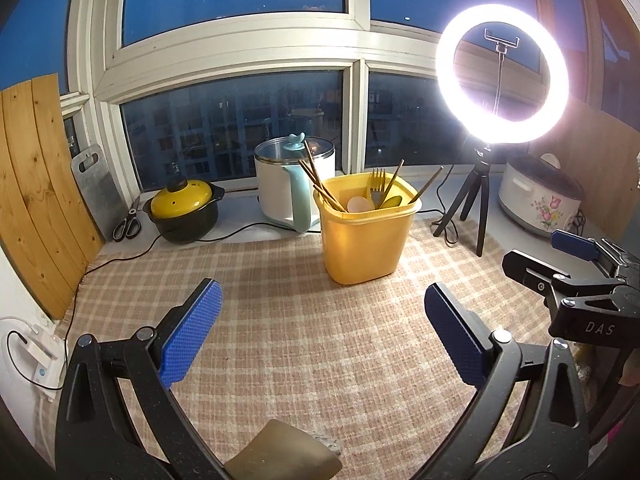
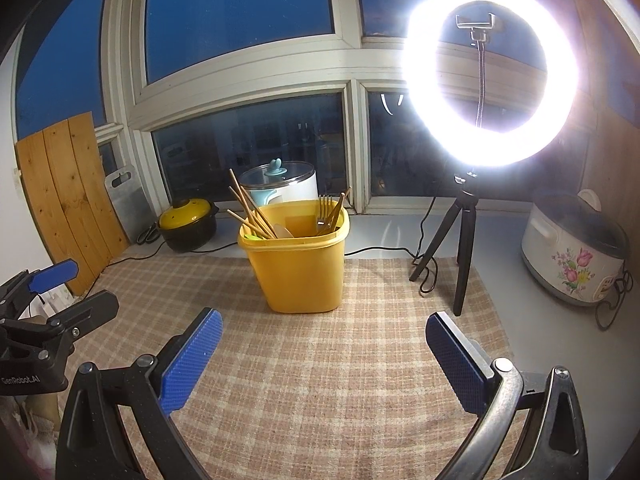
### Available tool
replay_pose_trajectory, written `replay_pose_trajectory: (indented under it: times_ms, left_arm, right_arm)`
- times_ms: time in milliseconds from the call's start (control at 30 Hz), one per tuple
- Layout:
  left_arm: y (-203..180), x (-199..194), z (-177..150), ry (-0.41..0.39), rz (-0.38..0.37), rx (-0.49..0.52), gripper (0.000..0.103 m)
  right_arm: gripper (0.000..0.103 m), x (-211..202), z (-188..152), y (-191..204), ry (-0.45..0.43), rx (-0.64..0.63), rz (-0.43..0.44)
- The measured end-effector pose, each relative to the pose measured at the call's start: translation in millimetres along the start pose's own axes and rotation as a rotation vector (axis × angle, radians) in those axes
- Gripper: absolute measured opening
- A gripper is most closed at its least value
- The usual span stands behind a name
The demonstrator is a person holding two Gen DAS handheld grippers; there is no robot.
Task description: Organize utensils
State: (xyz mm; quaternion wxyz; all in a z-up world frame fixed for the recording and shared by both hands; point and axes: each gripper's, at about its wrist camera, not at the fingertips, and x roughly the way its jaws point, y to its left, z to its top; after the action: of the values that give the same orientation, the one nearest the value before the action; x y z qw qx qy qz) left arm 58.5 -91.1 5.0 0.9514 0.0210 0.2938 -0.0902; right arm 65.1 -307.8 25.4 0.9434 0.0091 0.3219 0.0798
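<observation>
Both your left gripper (image 1: pixel 322 338) and right gripper (image 2: pixel 324 356) hang spread wide and empty over the woven plaid mat (image 1: pixel 280 320). The smooth yellow plastic bin (image 1: pixel 366 236) stands at twelve o'clock, holding slim wooden chopsticks (image 1: pixel 320 184) and a fork (image 1: pixel 377 184). Approach from above, pinching one thin handle squarely.
</observation>
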Motion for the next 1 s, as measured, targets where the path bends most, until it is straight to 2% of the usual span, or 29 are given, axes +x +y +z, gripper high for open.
replay_pose_trajectory:
  times_ms: [1000]
  left_arm:
    - [-1.1, 0.9, -6.3, 0.021, 0.015, 0.026, 0.103]
  right_arm:
    - [0.103, 2.2, -11.5, -9.5, 0.031, 0.061, -0.010]
